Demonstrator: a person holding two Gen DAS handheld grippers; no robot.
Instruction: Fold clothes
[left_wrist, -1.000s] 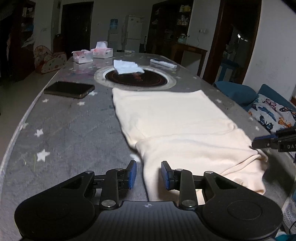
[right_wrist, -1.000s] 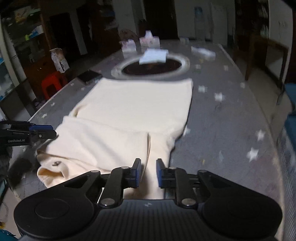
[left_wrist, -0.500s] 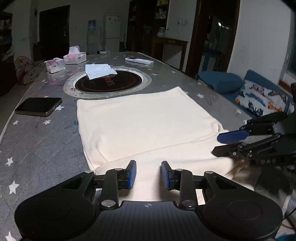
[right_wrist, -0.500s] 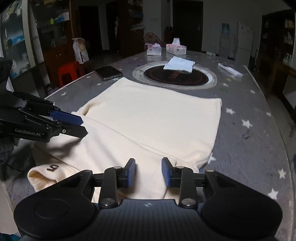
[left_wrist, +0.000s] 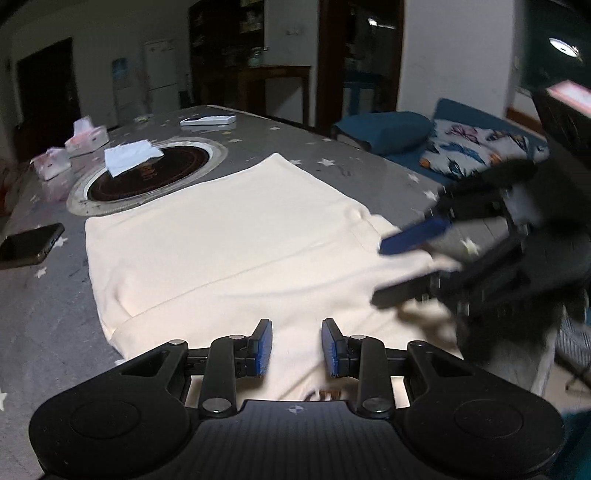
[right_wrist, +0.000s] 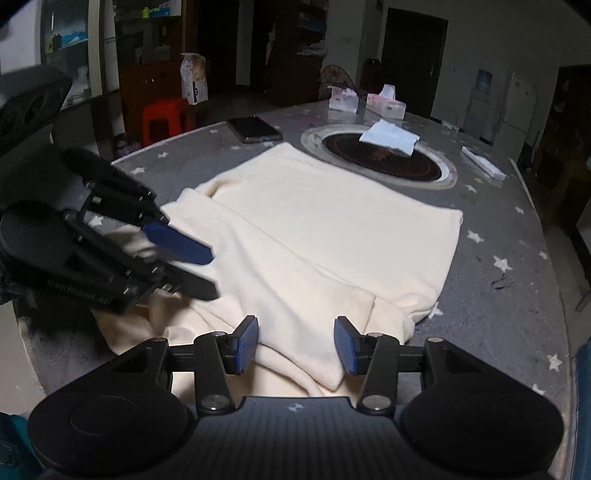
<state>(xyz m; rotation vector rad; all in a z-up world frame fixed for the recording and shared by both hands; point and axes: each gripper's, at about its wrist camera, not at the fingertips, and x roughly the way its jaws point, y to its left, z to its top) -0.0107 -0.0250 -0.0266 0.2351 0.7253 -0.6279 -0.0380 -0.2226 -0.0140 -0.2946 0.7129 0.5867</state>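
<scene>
You had the cream garment (left_wrist: 236, 236) spread flat on the grey star-patterned worktop (left_wrist: 48, 302), its far hem lying just short of the round inset burner (left_wrist: 147, 177) and its near, folded-over end reaching the worktop's near edge. Your left claw (left_wrist: 297, 347) hung over that near end with its pads apart and nothing between them. Your right claw (right_wrist: 295, 345) sat likewise over the near end, jaws wider apart, empty, above a folded sleeve corner. In the left view the right claw showed blurred at the garment's right edge, one blue pad above the cloth; whether it touched the fabric could not be told. Left of the garment lay a dark phone (left_wrist: 29, 243), close to its far left corner, with bare worktop running along the rest of that side. Right of the garment a strip of worktop stayed bare up to the rim. Beyond the burner sat a white cloth (left_wrist: 131, 157), two tissue boxes (left_wrist: 86, 134) and a white remote (left_wrist: 208, 120).
</scene>
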